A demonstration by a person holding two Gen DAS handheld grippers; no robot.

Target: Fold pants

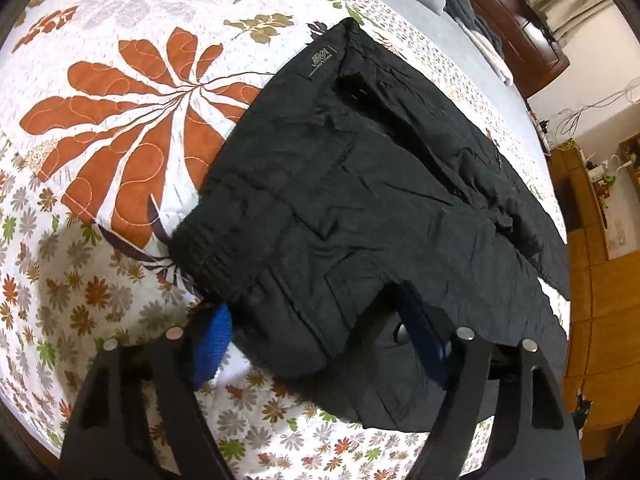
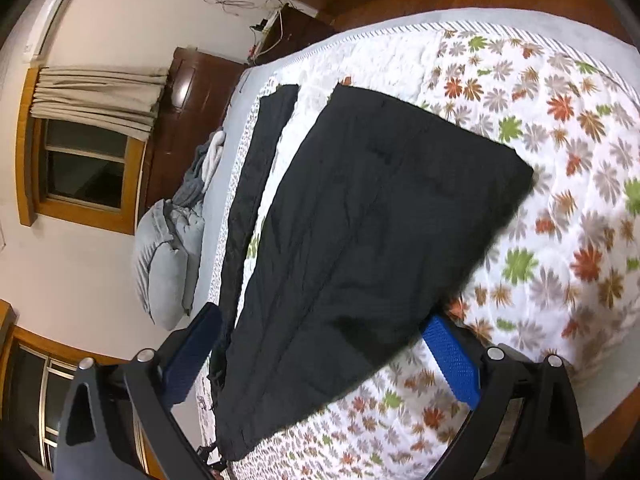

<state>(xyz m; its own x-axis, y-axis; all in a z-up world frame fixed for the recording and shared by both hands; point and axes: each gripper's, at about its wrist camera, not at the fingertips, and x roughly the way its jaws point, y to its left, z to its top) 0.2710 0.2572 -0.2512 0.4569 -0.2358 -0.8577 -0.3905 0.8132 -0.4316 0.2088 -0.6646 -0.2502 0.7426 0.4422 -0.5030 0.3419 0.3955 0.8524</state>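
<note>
Black pants (image 1: 360, 200) lie flat on a floral bedspread (image 1: 120, 120), with a small label near the far waistband corner. In the left wrist view my left gripper (image 1: 318, 340) straddles the near waistband corner. Its left blue pad (image 1: 212, 344) sits at the cloth's edge and its right pad (image 1: 424, 336) is over the fabric, the jaws wide apart. In the right wrist view a broad black leg (image 2: 380, 220) runs away from the camera, and a narrower black strip (image 2: 256, 184) lies beside it. My right gripper (image 2: 320, 356) is open just above the near end of that leg.
A grey pillow (image 2: 168, 256) and bundled cloths lie by the dark wooden headboard (image 2: 188, 92). The bed's edge drops to a wooden floor (image 1: 600, 320) on the right. A window with curtains (image 2: 96, 92) and loose wall cables are behind.
</note>
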